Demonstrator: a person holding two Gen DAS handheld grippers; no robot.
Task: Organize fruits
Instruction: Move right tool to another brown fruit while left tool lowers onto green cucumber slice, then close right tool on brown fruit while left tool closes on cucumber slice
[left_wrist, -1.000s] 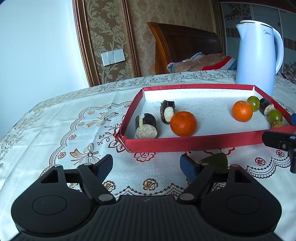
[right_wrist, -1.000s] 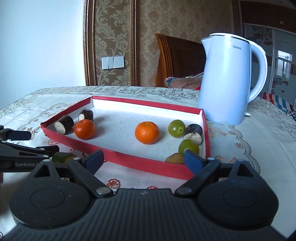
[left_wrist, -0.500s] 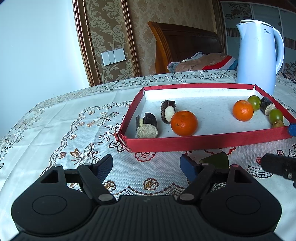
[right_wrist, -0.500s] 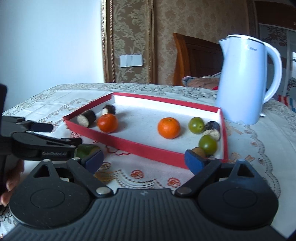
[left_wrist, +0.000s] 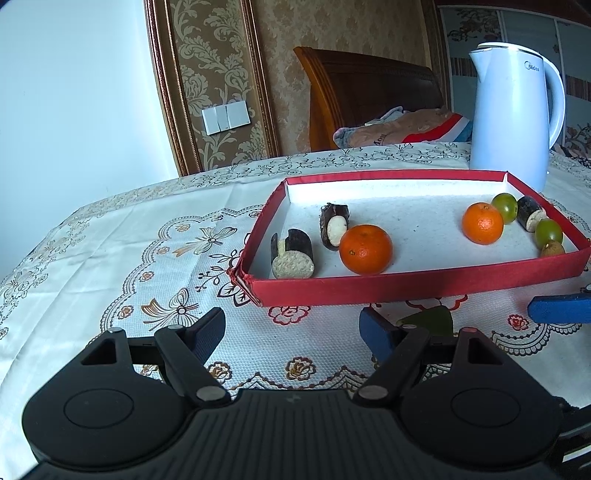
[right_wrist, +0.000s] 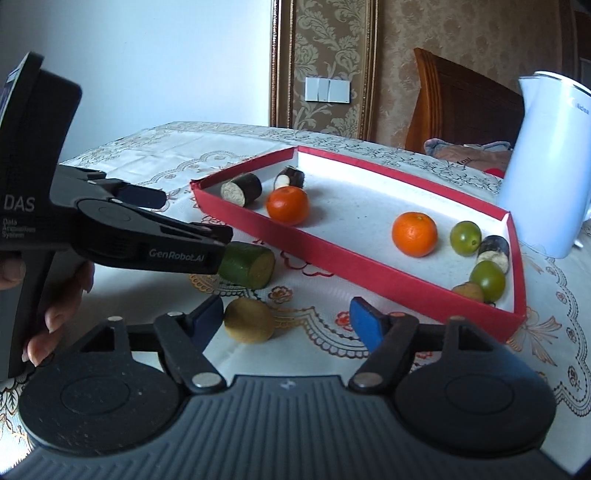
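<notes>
A red tray (left_wrist: 406, 288) (right_wrist: 332, 254) holds two oranges (left_wrist: 365, 249) (right_wrist: 414, 234), green round fruits (right_wrist: 465, 238), dark cut pieces (left_wrist: 293, 253) and a small brown fruit (right_wrist: 469, 291). On the cloth before it lie a green cut piece (right_wrist: 247, 264) (left_wrist: 428, 319) and a yellow-brown fruit (right_wrist: 249, 319). My right gripper (right_wrist: 286, 317) is open and its jaws are closing; the yellow-brown fruit sits between them by the left finger, clear of the right pad. My left gripper (left_wrist: 291, 328) (right_wrist: 184, 216) stands open and empty, the green piece just outside its right finger.
A white kettle (left_wrist: 513, 118) (right_wrist: 550, 166) stands behind the tray's right end. A hand (right_wrist: 55, 306) holds the left gripper's handle. A blue pad (left_wrist: 557, 308) of the right gripper shows at the left view's right edge. Patterned cloth covers the table; a chair stands behind.
My right gripper has swung left toward the left gripper and its jaws have narrowed. The yellow-brown fruit has come into view between them. The left gripper has stayed put.
</notes>
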